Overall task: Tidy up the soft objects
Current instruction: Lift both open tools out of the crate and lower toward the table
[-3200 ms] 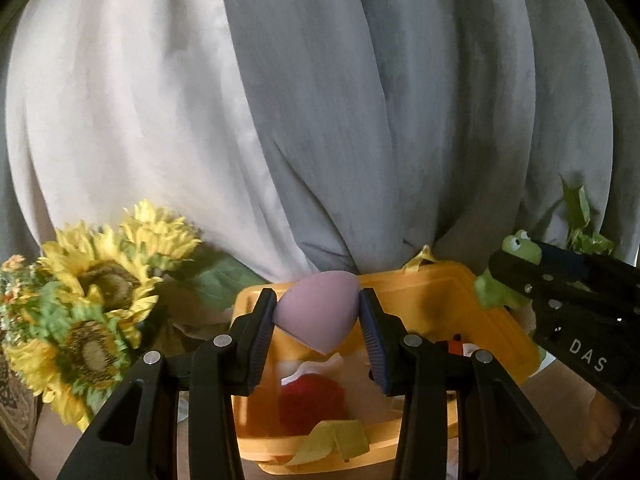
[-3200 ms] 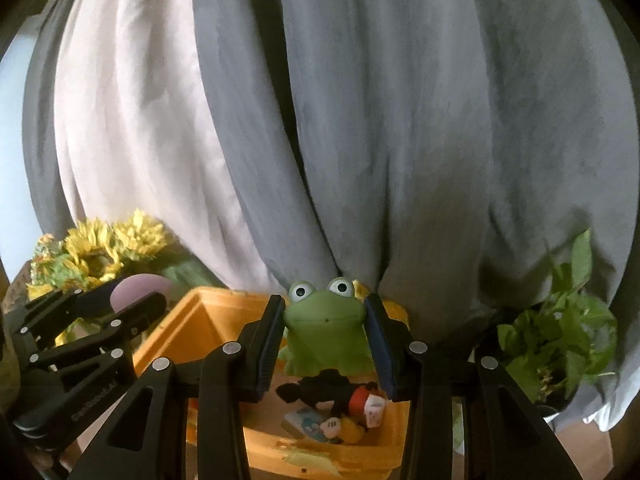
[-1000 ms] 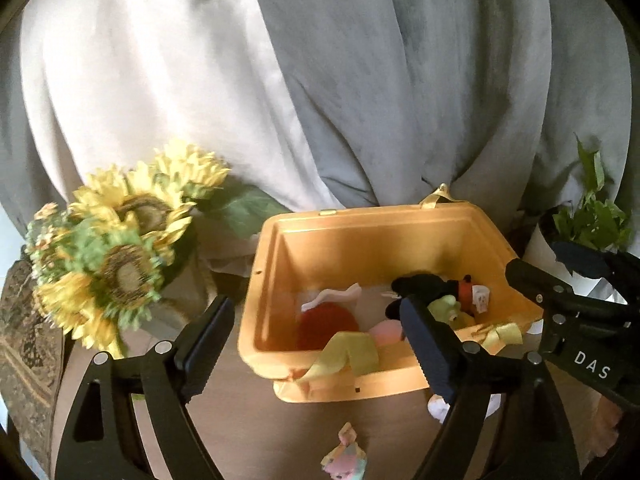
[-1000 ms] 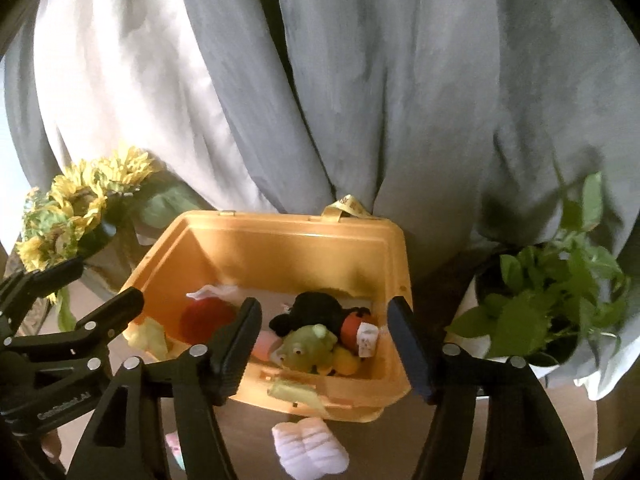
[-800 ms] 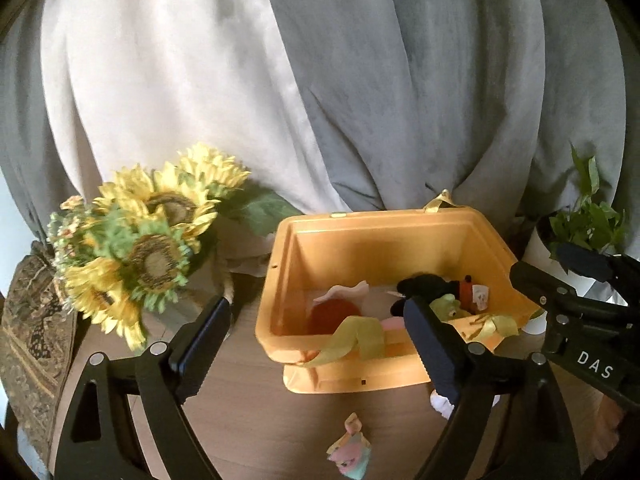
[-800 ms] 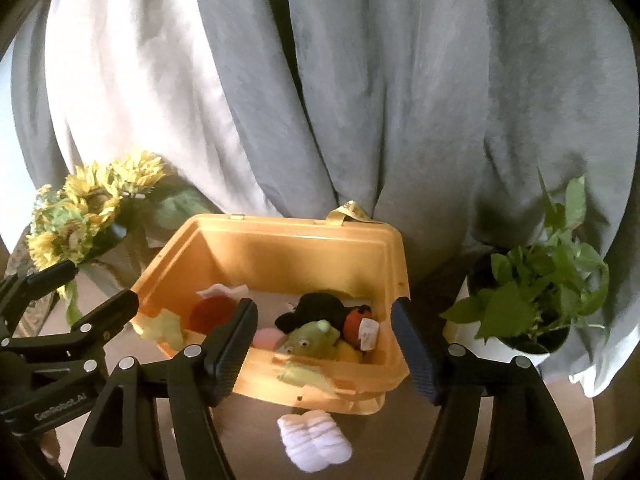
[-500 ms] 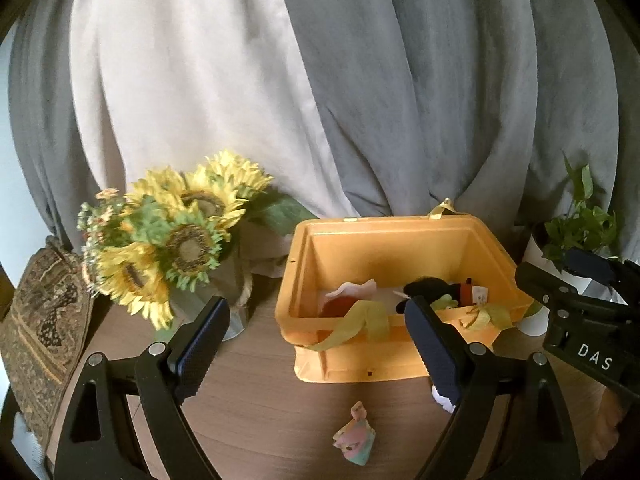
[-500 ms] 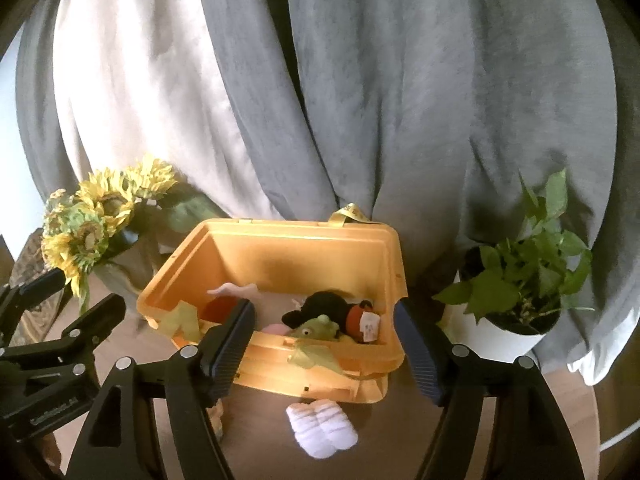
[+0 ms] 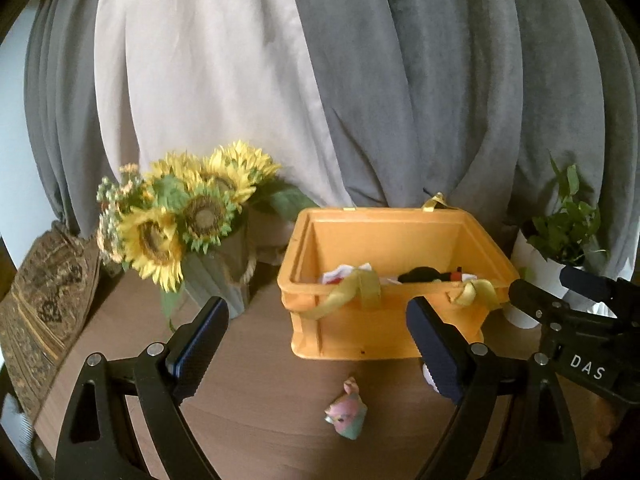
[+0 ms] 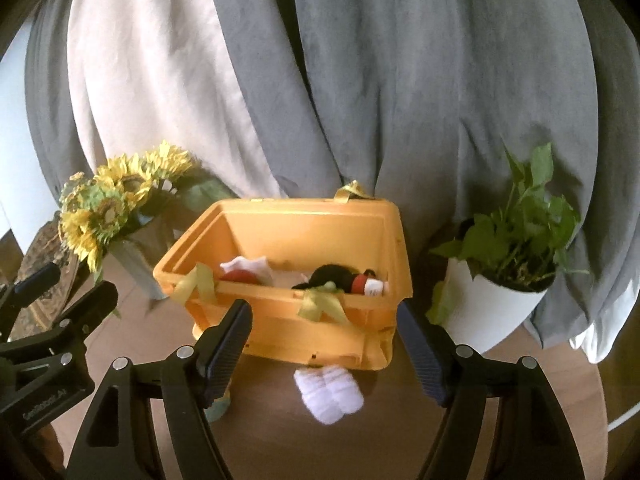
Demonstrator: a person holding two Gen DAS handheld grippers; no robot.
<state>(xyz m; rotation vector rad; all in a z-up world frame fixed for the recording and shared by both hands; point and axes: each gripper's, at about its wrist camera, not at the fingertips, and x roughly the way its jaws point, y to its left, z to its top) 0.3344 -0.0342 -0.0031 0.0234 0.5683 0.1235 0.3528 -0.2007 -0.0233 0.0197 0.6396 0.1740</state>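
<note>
Several soft toys already lay inside the orange plastic crate (image 10: 372, 240): a black plush with a red and white end (image 10: 344, 278), something red under a white scrap (image 10: 244, 270), and yellow-green ribbons (image 10: 320, 304) draped over the near rim. So most of the sorting looked done, as far as the wrist views showed.

Two pieces were left on the brown wooden tabletop (image 9: 260, 392), just in front of the crate. One was a small pastel pink-and-green plush (image 9: 347, 416), lying between the fingers of the left gripper (image 9: 316, 350). The other was a white fluffy bundle (perhaps rolled socks, too blurred to be sure) (image 10: 329, 398), close to the crate's base and framed by the right gripper (image 10: 324, 344).

Both grippers were spread wide and held nothing, hanging above the table short of the crate. Judging by that, each remaining piece was one pick and one drop away from finishing. A vase of artificial sunflowers (image 9: 188, 216) and a potted green plant in a white pot (image 10: 508, 268) flanked the crate and did not seem part of the job.
</note>
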